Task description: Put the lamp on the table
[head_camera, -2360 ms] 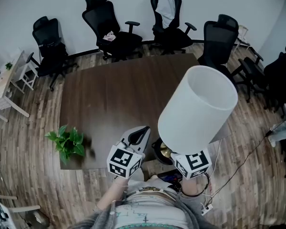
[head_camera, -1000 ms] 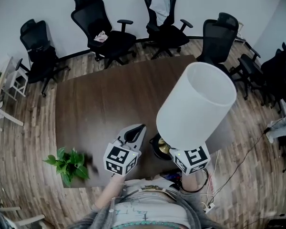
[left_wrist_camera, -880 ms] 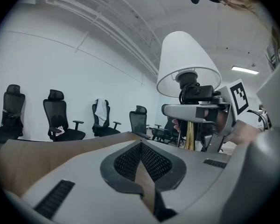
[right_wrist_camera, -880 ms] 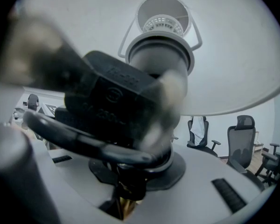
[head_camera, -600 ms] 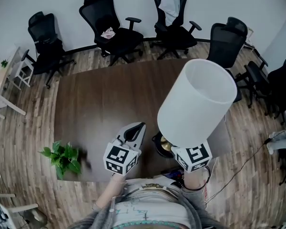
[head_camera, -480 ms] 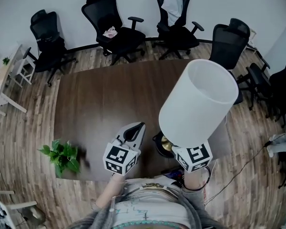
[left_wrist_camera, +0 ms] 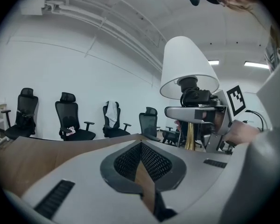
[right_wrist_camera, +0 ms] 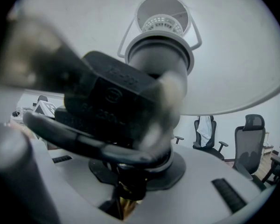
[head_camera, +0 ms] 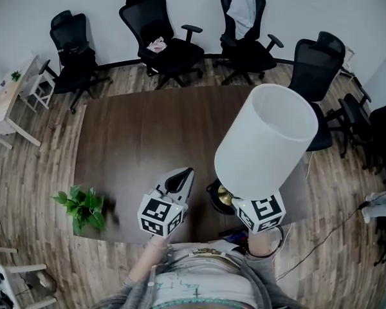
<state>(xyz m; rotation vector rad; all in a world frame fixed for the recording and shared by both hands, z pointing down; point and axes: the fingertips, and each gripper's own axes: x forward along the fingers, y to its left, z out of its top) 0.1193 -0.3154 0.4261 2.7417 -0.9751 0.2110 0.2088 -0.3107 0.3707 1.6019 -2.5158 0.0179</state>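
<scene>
Little has shifted in the grippers' pose over the last couple of seconds. What changed is the head view's outlook, which has swung so the dark brown wooden table (head_camera: 148, 134) and the green leafy plant (head_camera: 82, 206) on its near left corner sit slightly differently in frame.

Both grippers are held low and close to the person's body, just beside each other. The right gripper (right_wrist_camera: 128, 197) reaches forward under the shade, jaws clamped on the brass stem of the white-shaded lamp with a dark round base (head_camera: 267, 150). The lamp tilts, its shade leaning up and to the right. Its base hangs over the near edge of the table, and whether it touches the wood cannot be told. The left gripper (head_camera: 180, 182) points forward over the table with its jaws together and nothing between them.

Only the left gripper view shows the lamp side-on, with the right gripper gripping just below the socket. The right gripper view looks up into the shade at the grey socket and a blurred black fitting with a dark cable (right_wrist_camera: 84, 139). Black office chairs (head_camera: 161, 37) stand beyond the table.
</scene>
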